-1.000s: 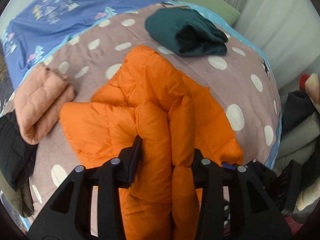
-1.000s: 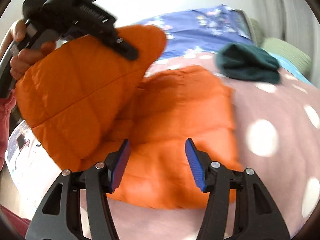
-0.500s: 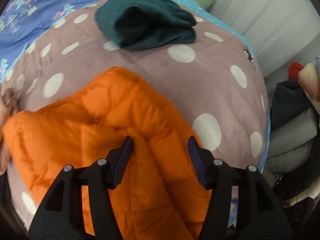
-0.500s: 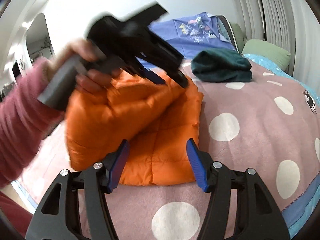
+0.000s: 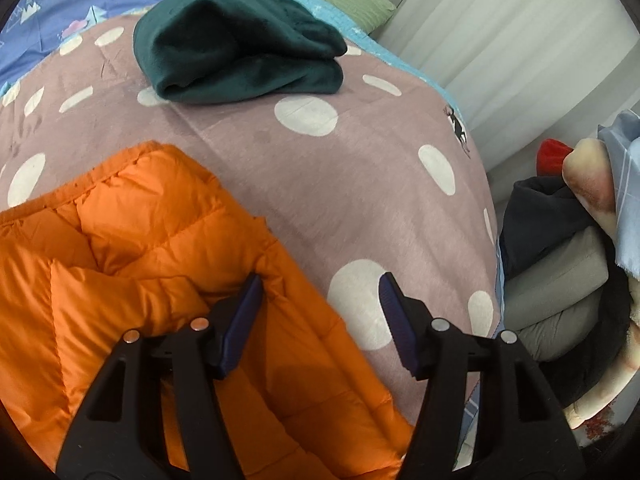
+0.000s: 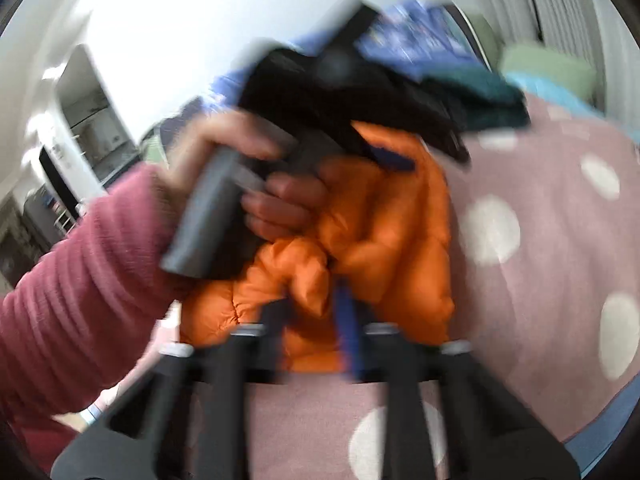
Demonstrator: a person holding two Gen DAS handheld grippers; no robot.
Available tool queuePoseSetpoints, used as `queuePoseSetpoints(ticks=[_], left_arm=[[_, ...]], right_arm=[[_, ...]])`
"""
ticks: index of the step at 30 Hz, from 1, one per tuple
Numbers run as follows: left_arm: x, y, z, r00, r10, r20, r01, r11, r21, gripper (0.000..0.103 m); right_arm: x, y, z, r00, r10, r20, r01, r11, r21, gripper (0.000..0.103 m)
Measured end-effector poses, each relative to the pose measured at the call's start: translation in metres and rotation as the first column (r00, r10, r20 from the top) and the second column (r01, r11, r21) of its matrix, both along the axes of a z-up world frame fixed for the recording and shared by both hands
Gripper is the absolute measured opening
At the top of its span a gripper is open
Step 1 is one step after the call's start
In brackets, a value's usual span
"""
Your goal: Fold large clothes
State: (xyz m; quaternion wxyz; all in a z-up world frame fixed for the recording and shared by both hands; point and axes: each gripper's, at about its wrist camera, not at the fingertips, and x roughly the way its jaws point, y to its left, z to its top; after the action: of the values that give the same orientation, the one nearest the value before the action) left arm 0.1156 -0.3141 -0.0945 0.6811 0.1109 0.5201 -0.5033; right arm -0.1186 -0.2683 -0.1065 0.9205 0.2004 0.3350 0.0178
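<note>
One orange puffer jacket [image 5: 132,280], quilted and glossy, lies bunched in thick folds on the bed's mauve blanket [image 5: 328,184] with white dots, near its front edge. The left gripper [image 5: 320,320] hangs over the jacket's right edge, jaws opening with nothing pressed between them, while the right gripper [image 6: 316,312] has its jaws closing on a puffy fold of the jacket's near edge. One folded dark green garment [image 5: 236,48] rests farther back, well apart from the jacket.

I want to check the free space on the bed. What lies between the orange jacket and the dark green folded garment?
Only bare dotted blanket lies between the orange jacket and the dark green garment; the left wrist view shows this.
</note>
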Motion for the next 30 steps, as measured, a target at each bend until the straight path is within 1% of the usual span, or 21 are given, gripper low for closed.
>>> queuePoseSetpoints(ticks=[1, 2, 4, 6, 7, 8, 10, 12, 13, 14, 16, 17, 18, 19, 20, 22, 23, 24, 25, 28, 30], left_arm=[[-0.002, 0.001, 0.004, 1.0, 0.0, 0.014, 0.0, 1.0, -0.006, 0.061], [-0.003, 0.003, 0.008, 1.0, -0.002, 0.023, 0.003, 1.0, -0.014, 0.06], [-0.005, 0.013, 0.025, 0.999, -0.008, 0.053, 0.01, 0.999, -0.042, 0.058], [-0.007, 0.034, 0.056, 0.991, -0.002, 0.136, 0.015, 0.995, -0.097, 0.058], [-0.008, 0.044, 0.067, 0.984, 0.006, 0.178, 0.014, 0.994, -0.111, 0.058], [-0.007, 0.059, 0.082, 0.97, 0.034, 0.242, -0.003, 0.992, -0.124, 0.058], [-0.001, 0.088, 0.1, 0.945, 0.094, 0.313, -0.05, 0.988, -0.145, 0.058], [0.007, 0.118, 0.11, 0.917, 0.141, 0.373, -0.087, 0.983, -0.159, 0.057], [0.01, 0.132, 0.109, 0.906, 0.144, 0.398, -0.088, 0.984, -0.155, 0.056], [0.012, 0.139, 0.107, 0.906, 0.135, 0.401, -0.081, 0.986, -0.148, 0.056], [0.016, 0.144, 0.093, 0.919, 0.108, 0.378, -0.066, 0.99, -0.122, 0.056], [0.017, 0.142, 0.08, 0.926, 0.087, 0.366, -0.059, 0.995, -0.086, 0.056], [0.019, 0.135, 0.067, 0.925, 0.073, 0.374, -0.061, 0.997, -0.044, 0.056], [0.02, 0.127, 0.054, 0.917, 0.064, 0.394, -0.066, 0.998, -0.009, 0.057], [0.021, 0.12, 0.046, 0.915, 0.058, 0.399, -0.065, 0.998, 0.006, 0.057], [0.024, 0.105, 0.028, 0.925, 0.048, 0.378, -0.057, 0.998, 0.012, 0.059], [0.023, 0.092, 0.016, 0.926, 0.031, 0.376, -0.047, 0.998, 0.032, 0.06], [0.02, 0.081, 0.005, 0.917, 0.004, 0.399, -0.034, 0.997, 0.068, 0.061], [0.016, 0.07, -0.005, 0.901, -0.021, 0.434, -0.027, 0.994, 0.103, 0.061], [0.01, 0.056, -0.018, 0.882, -0.04, 0.47, -0.042, 0.986, 0.162, 0.061], [0.006, 0.053, -0.023, 0.868, -0.054, 0.494, -0.046, 0.981, 0.188, 0.061]], right_arm=[[-0.001, -0.006, -0.006, 1.0, -0.016, -0.021, 0.017, 0.999, 0.04, 0.005], [-0.003, -0.01, -0.01, 0.999, -0.03, -0.029, 0.032, 0.998, 0.055, 0.004], [-0.01, -0.015, -0.015, 0.996, -0.073, -0.042, 0.075, 0.995, 0.059, 0.004], [-0.015, -0.02, -0.017, 0.995, -0.091, -0.048, 0.094, 0.994, 0.061, 0.004], [-0.017, -0.02, -0.018, 0.994, -0.1, -0.051, 0.103, 0.993, 0.059, 0.004], [-0.019, -0.02, -0.019, 0.993, -0.106, -0.054, 0.109, 0.992, 0.059, 0.004], [-0.023, -0.021, -0.022, 0.992, -0.117, -0.056, 0.12, 0.991, 0.063, 0.004], [-0.025, -0.021, -0.023, 0.991, -0.123, -0.058, 0.127, 0.989, 0.072, 0.004], [-0.027, -0.022, -0.024, 0.99, -0.128, -0.058, 0.132, 0.988, 0.075, 0.004], [-0.025, -0.025, -0.024, 0.989, -0.134, -0.059, 0.139, 0.988, 0.075, 0.004], [-0.024, -0.026, -0.023, 0.988, -0.147, -0.058, 0.15, 0.987, 0.065, 0.004], [-0.026, -0.023, -0.023, 0.987, -0.147, -0.058, 0.15, 0.987, 0.059, 0.004], [-0.022, -0.023, -0.023, 0.987, -0.148, -0.06, 0.151, 0.987, 0.053, 0.004], [-0.022, -0.021, -0.022, 0.987, -0.149, -0.063, 0.152, 0.988, 0.041, 0.004], [-0.022, -0.02, -0.024, 0.986, -0.152, -0.069, 0.155, 0.988, 0.029, 0.004], [-0.021, -0.018, -0.027, 0.984, -0.154, -0.092, 0.156, 0.988, 0.007, 0.004], [-0.023, -0.018, -0.028, 0.982, -0.158, -0.1, 0.159, 0.987, 0.002, 0.006], [-0.025, -0.02, -0.029, 0.98, -0.168, -0.106, 0.169, 0.986, -0.006, 0.006], [-0.028, -0.022, -0.029, 0.978, -0.181, -0.101, 0.181, 0.983, -0.009, 0.009], [-0.037, -0.031, -0.022, 0.976, -0.206, -0.07, 0.206, 0.978, -0.013, 0.021], [-0.042, -0.032, -0.007, 0.977, -0.21, -0.016, 0.21, 0.978, -0.008, 0.023]])
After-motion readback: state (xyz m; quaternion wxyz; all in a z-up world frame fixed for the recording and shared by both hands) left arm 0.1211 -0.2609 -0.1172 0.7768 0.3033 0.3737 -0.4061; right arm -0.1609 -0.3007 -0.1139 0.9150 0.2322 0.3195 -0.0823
